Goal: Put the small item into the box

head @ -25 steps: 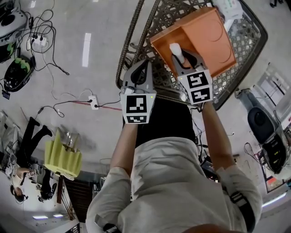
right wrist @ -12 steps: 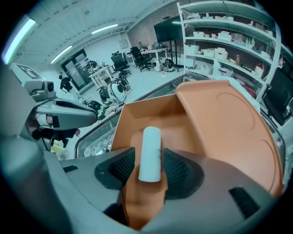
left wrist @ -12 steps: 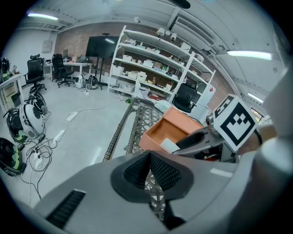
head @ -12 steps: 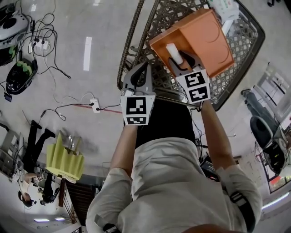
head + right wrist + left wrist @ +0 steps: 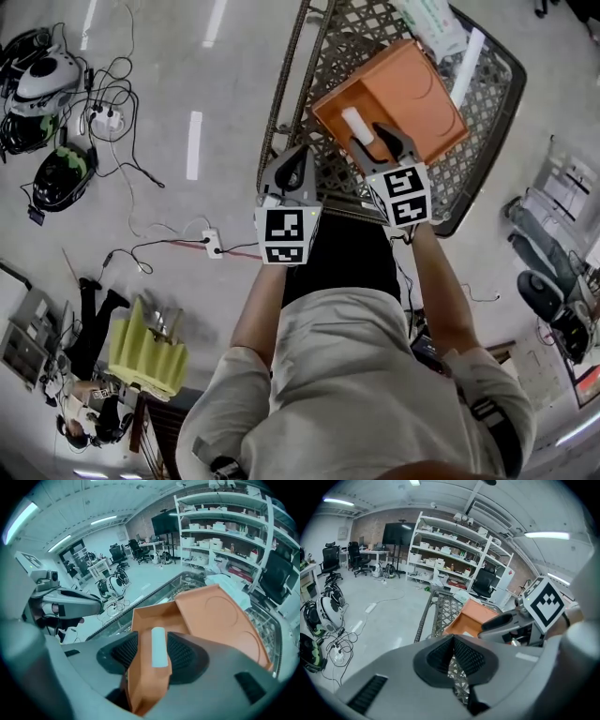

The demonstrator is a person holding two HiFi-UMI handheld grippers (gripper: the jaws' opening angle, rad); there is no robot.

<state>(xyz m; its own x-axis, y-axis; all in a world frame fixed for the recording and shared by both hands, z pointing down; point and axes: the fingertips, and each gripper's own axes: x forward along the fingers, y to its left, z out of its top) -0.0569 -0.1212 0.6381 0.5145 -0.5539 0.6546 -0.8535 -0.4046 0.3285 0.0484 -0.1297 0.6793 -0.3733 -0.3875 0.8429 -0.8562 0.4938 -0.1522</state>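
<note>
While the right gripper (image 5: 386, 148) hangs over the orange box (image 5: 422, 94), its jaws stand spread wide, having just been opening. The small white cylinder (image 5: 159, 646) shows between the two pads in the right gripper view, but neither pad presses on it. It lies inside the box's open compartment, at the near-left side, with its long axis pointing away from the gripper. Item is in the box and not gripped.

Box lid is folded open to the right, lying flat, with round embossed outlines on its inner face. Box sits in a metal mesh cart (image 5: 487, 112).

At the far end of the cart lies a white-and-green packet (image 5: 433, 23). A white strip-like thing (image 5: 466, 70) lies just right of the box; whether it touches the box I cannot tell.

Left gripper (image 5: 453, 654): jaws pressed together, nothing between them. It is held left of the right gripper, over the cart's near-left rim, apart from the box.

Floor left of the cart: cables, a white power strip (image 5: 214, 246), a green-and-black helmet (image 5: 61, 173).
</note>
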